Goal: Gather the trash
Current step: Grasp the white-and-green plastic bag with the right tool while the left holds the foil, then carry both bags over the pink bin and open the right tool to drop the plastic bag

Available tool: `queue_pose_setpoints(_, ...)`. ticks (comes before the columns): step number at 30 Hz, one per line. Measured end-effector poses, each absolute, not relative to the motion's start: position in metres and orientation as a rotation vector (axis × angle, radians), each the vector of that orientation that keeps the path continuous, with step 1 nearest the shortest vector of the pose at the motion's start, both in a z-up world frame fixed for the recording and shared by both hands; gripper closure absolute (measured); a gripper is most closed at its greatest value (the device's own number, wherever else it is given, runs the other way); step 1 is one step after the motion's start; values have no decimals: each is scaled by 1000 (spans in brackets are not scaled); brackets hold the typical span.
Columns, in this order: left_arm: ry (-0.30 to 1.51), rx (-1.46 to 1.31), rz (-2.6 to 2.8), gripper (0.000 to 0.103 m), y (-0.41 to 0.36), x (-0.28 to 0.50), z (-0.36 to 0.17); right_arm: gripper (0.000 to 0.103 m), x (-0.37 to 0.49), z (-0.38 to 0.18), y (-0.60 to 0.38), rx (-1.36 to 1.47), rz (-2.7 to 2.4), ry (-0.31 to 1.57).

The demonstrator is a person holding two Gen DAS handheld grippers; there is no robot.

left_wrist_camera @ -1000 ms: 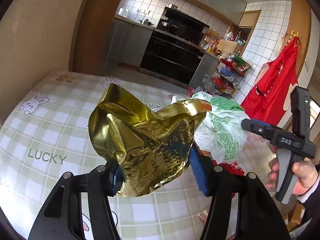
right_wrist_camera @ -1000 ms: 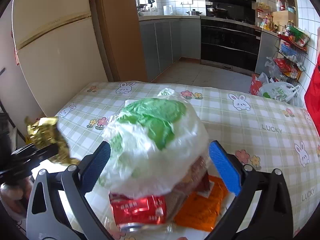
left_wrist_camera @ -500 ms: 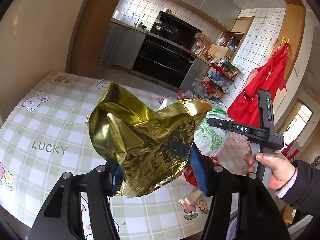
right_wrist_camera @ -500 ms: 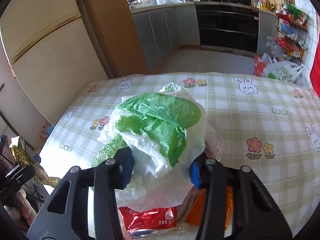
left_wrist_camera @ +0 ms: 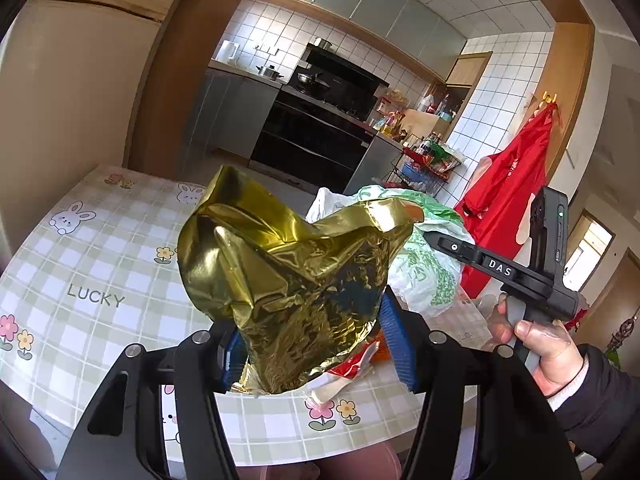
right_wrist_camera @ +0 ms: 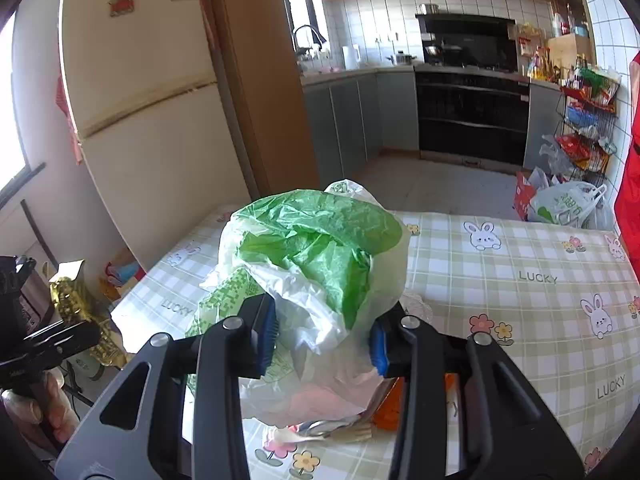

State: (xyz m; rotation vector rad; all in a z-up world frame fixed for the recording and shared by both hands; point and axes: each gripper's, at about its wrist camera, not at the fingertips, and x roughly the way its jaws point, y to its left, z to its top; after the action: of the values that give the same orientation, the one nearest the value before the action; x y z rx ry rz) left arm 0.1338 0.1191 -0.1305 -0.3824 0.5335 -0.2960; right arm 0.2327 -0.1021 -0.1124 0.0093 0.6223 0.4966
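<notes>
Right now the left hand-held gripper [left_wrist_camera: 310,350] is clamped on a crumpled gold foil bag [left_wrist_camera: 288,280], held above the counter [left_wrist_camera: 92,264] edge. The right hand-held gripper [right_wrist_camera: 322,340] pinches a white-and-green plastic bag [right_wrist_camera: 316,264] over the litter pile [right_wrist_camera: 384,408] on the counter. Both bags look light, soft and crinkly; the foil is probably slick, so a bunched fold near its base seems the surest hold, and gathered plastic suits the other. The left view shows red and orange wrappers [left_wrist_camera: 360,360] beside the plastic bag; only the right view shows the foil bag hanging just off the counter's edge, near a fridge [right_wrist_camera: 152,120].
</notes>
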Motion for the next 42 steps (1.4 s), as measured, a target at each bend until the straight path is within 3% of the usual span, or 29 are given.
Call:
queue_pose_setpoints(9,498,-387,-254,45,109,86,-107,64,136,-84,-140,-64,497,509)
queue_pose_setpoints(15,488,-372,-255,44,101,55,-96,64,79,-87,-169,-28,499,541)
queue_pose_setpoints(26,460,-349,-301,43,80,13,-89,64,14,-124,-176,-7,525,727)
queue_pose_setpoints(38,529,-363,-306,43,77,9,-112,63,17,-181,-158,3,547,978)
queue_pose_setpoints(42,535,-365,-310,43,77,12,-117,58,23,-193,-150,-8,553,1016)
